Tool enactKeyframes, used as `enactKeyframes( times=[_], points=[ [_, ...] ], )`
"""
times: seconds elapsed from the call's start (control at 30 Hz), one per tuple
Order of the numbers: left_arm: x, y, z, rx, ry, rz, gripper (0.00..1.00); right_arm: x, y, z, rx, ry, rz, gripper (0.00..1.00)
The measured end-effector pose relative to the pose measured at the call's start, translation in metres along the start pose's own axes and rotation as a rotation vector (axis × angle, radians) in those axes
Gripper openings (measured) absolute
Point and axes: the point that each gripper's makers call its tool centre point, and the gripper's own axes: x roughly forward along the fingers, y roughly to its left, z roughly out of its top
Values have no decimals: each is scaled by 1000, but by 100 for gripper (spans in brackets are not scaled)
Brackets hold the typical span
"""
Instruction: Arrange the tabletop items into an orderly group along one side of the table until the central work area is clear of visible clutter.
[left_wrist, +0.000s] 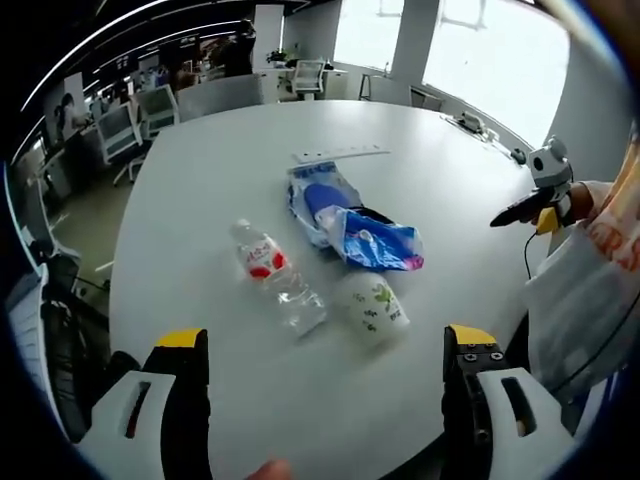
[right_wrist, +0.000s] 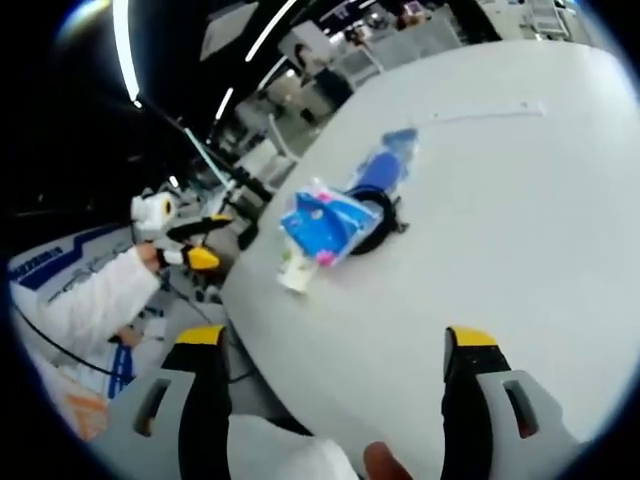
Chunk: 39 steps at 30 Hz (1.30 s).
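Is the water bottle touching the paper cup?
Cannot tell. In the left gripper view the bottle and the cup lie side by side, and the bottle's clear base comes so close to the cup that contact or a gap is not plain.

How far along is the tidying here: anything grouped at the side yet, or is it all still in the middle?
Nothing looks done. The bottle, cup, blue packet and plastic-wrapped blue item lie loosely clustered mid-table, and a white strip lies beyond them. Nothing is in hand: left gripper and right gripper are both open, short of the items. All the moving is left.
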Motion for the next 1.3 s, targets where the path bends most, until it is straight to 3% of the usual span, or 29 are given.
enactKeyframes(
  times=[0.53,0.93,1.3],
  points=[
    [-5,-2,-6,-30,0,10,100,-1,4,0,21,-14,18,85],
    [-10,0,-1,-86,-45,23,100,0,8,-1,13,-12,32,84],
    [-2,26,6,-178,-122,24,100,-1,6,0,23,-14,34,83]
  ],
)
